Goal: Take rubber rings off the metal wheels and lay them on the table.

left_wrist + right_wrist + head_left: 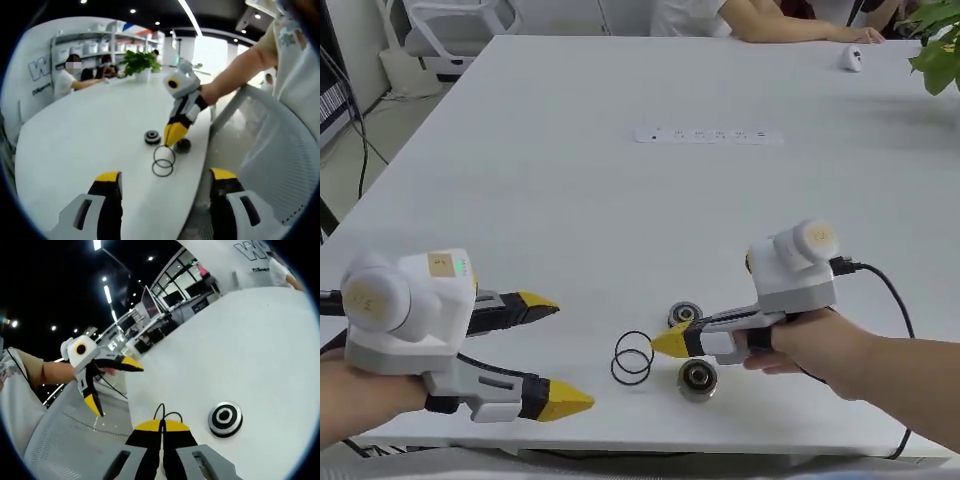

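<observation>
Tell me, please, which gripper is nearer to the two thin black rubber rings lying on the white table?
Right. The right gripper, jaws shut, has its yellow tips at the rings' edge, between two metal wheels. The left gripper stands open, well off to the rings' left.

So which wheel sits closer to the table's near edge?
The wheel on the near side of the right gripper, beside the two rubber rings. The other wheel lies beyond the gripper, farther in.
</observation>
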`<action>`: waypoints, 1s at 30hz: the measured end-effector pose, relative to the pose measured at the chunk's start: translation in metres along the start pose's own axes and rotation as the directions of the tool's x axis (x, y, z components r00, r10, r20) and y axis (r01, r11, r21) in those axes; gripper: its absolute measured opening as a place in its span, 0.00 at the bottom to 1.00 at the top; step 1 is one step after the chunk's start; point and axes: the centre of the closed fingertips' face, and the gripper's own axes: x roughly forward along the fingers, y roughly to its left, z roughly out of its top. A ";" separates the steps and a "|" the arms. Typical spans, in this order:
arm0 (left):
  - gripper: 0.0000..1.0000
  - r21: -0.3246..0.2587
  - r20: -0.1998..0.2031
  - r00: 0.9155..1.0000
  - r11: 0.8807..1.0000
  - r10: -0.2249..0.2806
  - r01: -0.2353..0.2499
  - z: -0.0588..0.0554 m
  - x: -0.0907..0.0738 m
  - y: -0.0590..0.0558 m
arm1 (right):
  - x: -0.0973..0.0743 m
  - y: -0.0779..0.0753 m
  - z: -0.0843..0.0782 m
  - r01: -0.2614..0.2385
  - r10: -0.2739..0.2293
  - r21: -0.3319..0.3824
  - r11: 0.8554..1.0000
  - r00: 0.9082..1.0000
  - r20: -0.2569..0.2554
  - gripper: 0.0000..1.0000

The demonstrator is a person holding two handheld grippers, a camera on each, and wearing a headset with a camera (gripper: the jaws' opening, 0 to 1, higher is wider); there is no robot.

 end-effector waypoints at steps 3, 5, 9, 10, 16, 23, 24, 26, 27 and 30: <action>0.72 -0.001 0.003 1.000 1.000 0.004 -0.004 0.001 -0.001 0.001 | 0.002 -0.001 -0.002 0.003 -0.003 0.004 1.000 1.000 -0.010 0.00; 0.72 -0.004 0.004 1.000 1.000 0.006 -0.006 0.001 -0.001 0.001 | 0.003 -0.001 -0.003 0.004 -0.004 0.007 1.000 1.000 -0.013 0.00; 0.72 -0.003 0.001 1.000 1.000 0.008 -0.008 0.000 -0.002 0.001 | 0.006 -0.002 -0.003 0.009 -0.009 0.013 1.000 1.000 -0.022 0.00; 0.72 -0.003 0.001 1.000 1.000 0.009 -0.009 0.000 -0.002 0.001 | 0.008 -0.002 -0.004 0.012 -0.011 0.013 1.000 1.000 -0.026 0.00; 0.72 -0.006 -0.001 1.000 1.000 0.006 -0.006 -0.001 -0.001 -0.001 | 0.010 -0.005 -0.008 0.020 -0.020 0.015 1.000 0.999 -0.043 0.00; 0.72 -0.007 -0.006 1.000 1.000 0.007 -0.008 -0.003 -0.001 0.000 | 0.010 -0.008 -0.010 0.036 -0.035 0.016 0.999 0.998 -0.048 0.00; 0.72 -0.009 -0.006 1.000 1.000 0.006 -0.006 -0.003 -0.001 -0.001 | 0.010 -0.008 -0.010 0.034 -0.033 0.018 0.999 0.998 -0.048 0.00; 0.72 -0.009 -0.006 1.000 1.000 0.005 -0.005 -0.003 -0.001 -0.001 | 0.010 -0.007 -0.010 0.029 -0.028 0.020 0.999 0.999 -0.045 0.00; 0.72 -0.009 -0.007 1.000 1.000 0.006 -0.006 -0.004 -0.001 -0.002 | 0.011 -0.007 -0.010 0.027 -0.026 0.020 0.999 0.999 -0.044 0.00; 0.72 -0.012 -0.006 1.000 1.000 0.005 -0.005 -0.004 0.000 -0.002 | 0.012 -0.007 -0.010 0.025 -0.024 0.024 0.999 0.999 -0.045 0.00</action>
